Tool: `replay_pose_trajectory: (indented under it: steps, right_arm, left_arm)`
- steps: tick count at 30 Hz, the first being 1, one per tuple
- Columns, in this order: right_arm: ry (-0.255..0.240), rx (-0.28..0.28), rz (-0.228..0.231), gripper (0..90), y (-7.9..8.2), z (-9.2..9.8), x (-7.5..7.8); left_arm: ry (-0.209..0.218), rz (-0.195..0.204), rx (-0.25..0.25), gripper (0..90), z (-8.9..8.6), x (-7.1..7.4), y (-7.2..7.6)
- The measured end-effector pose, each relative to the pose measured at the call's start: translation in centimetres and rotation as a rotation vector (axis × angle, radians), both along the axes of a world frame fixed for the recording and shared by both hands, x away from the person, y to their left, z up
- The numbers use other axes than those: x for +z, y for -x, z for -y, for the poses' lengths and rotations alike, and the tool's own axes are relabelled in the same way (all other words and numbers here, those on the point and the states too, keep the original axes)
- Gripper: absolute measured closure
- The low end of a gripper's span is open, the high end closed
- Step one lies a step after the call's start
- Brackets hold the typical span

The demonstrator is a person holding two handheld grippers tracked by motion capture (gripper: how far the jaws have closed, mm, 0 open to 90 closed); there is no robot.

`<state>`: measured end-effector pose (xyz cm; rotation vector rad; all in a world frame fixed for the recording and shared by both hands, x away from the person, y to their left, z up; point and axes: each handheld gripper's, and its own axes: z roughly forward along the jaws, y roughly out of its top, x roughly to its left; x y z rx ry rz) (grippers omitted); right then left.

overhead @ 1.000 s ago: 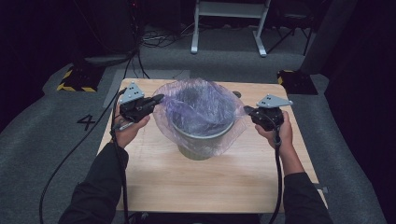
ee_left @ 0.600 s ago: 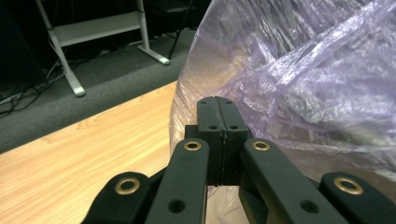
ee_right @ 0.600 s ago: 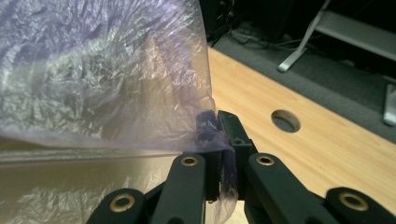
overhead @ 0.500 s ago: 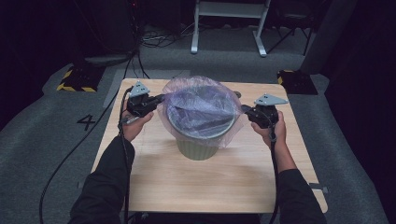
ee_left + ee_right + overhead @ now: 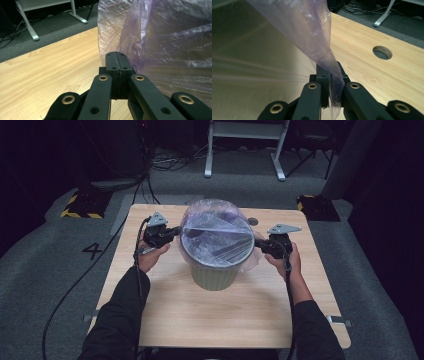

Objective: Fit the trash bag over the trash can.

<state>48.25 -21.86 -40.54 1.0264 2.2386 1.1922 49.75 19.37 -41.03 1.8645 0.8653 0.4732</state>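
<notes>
Left tongs (image 5: 172, 234) and right tongs (image 5: 261, 246) each clenched the thin, translucent purple plastic bag (image 5: 216, 237) stretched over the round grey-green bin (image 5: 215, 275) mid-desk (image 5: 150, 310), film that looked light, slippery and tearable, best held by its bunched edges.

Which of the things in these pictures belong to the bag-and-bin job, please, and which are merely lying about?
In the job:
- purple plastic bag, stretched over the bin
- pale green bin
- left gripper and right gripper, each clamped on the bag's edge

Lying about:
- table hole
- white desk frame
- floor cables
</notes>
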Motion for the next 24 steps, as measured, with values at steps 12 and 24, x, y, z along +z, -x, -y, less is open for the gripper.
replay_pose_trajectory:
  steps: [12,24]
  right_arm:
    - [0.040,-0.035,0.054,60.5,1.9,1.3,0.7]
    - [0.019,0.013,0.185,37.5,6.2,3.1,2.5]
  left_arm:
    - [0.068,0.093,0.004,37.1,-2.4,1.5,3.7]
    - [-0.005,0.166,-0.172,17.8,-2.4,2.0,10.5]
